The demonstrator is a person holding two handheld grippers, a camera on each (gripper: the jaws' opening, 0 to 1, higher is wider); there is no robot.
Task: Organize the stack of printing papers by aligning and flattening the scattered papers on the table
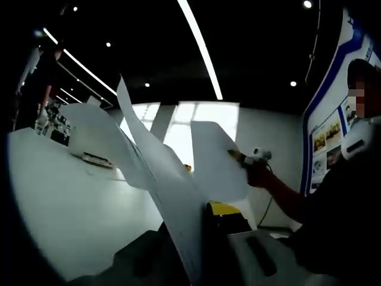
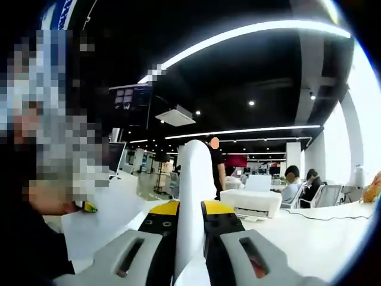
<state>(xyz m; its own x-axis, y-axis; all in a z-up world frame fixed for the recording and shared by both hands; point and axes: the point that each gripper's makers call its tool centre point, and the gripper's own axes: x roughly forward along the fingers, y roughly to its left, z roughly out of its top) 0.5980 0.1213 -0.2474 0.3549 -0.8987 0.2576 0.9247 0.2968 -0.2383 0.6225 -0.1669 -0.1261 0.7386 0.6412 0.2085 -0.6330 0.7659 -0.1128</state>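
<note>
Several sheets of paper [image 1: 172, 179] fanned upward through the centre of the left gripper view, clamped by the left gripper [image 1: 205, 229] above the white counter [image 1: 65, 202]. At centre right, the right gripper [image 1: 253, 157] pinched one sheet; its own view showed the right gripper [image 2: 190, 223] clamped on paper [image 2: 193, 196].

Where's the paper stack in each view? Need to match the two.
Left gripper view: paper stack fans up from bottom centre, clamped in the left gripper; the right gripper holds its far sheet.
Right gripper view: paper stack edge-on, centre, between the right gripper jaws.
Shared landmark: white table.
</note>
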